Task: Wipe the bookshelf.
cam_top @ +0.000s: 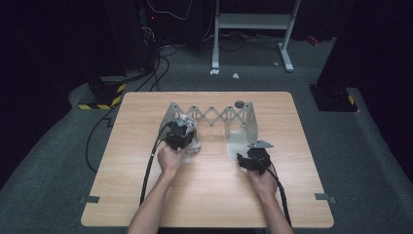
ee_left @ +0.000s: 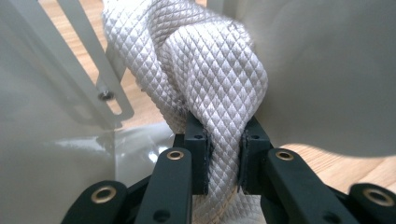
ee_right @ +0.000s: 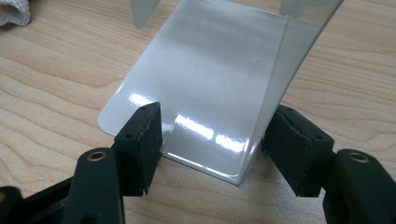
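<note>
1. Left gripper (ee_left: 223, 161): its black jaws are clamped on a white quilted, diamond-patterned cloth (ee_left: 210, 88). The cloth bulges above the pads, twisted like a thick rope. In the high view this gripper (cam_top: 181, 139) sits at the left end of the rack, with the cloth (cam_top: 194, 145) bunched just beside it, low over the table.
2. White metal folding rack with scissor-lattice bars (cam_top: 214, 116): stands in the middle of the far half of the table, with an upright panel at each end. In the left gripper view its slotted bar (ee_left: 109, 91) and a glossy panel close in on the left, and a pale panel closes in on the right, leaving the cloth a narrow gap.
3. Right gripper (ee_right: 212, 149): jaws spread wide, gripping nothing. They straddle the near edge of the rack's glossy white foot plate (ee_right: 205, 88); whether the pads touch it I cannot tell. In the high view this gripper (cam_top: 254, 160) lies at the rack's right end.
4. Light wooden rectangular tabletop (cam_top: 209, 195): its near half is bare apart from the person's forearms, and broad margins run along the left and right edges.
5. Small dark round object (cam_top: 239, 104): behind the rack, near the far edge.
6. Room: grey carpet floor (cam_top: 44, 170), black cables (cam_top: 156, 68) at far left, a white metal stand frame (cam_top: 253, 29) beyond the table, and dark surroundings.
</note>
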{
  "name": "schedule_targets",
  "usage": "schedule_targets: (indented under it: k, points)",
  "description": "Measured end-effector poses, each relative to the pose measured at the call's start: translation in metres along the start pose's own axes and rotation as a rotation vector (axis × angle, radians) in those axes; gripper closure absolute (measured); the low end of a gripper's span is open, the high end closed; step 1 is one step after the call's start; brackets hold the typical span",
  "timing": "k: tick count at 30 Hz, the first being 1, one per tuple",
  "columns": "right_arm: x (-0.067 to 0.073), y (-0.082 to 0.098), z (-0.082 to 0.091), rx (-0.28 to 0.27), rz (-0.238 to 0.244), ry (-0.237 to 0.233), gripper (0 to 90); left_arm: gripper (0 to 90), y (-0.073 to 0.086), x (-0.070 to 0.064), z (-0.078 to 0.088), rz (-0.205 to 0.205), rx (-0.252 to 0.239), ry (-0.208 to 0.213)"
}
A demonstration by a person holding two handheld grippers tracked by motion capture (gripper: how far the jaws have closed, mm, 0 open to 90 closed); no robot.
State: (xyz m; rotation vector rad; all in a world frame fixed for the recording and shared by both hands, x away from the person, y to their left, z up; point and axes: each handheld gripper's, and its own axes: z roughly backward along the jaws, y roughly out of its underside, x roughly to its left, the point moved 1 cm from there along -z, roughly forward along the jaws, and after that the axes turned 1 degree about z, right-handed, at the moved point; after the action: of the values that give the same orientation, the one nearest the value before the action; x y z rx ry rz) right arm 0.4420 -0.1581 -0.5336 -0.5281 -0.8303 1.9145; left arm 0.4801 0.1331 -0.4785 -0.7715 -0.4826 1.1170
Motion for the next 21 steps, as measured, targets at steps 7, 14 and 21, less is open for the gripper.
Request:
schedule_targets:
  k: [7,14,21]
  points:
    - [0.0,0.0,0.0,-0.001,0.001,0.0,37.1,77.5,-0.01,-0.003,0.015,-0.001,-0.047,0.033]
    - [0.0,0.0,0.0,0.0,0.003,0.0,37.1,77.4,-0.032,-0.005,0.037,-0.021,-0.105,0.07]
    - [0.0,0.0,0.0,0.0,0.003,0.0,37.0,77.4,-0.047,-0.003,0.049,-0.026,-0.144,0.076]
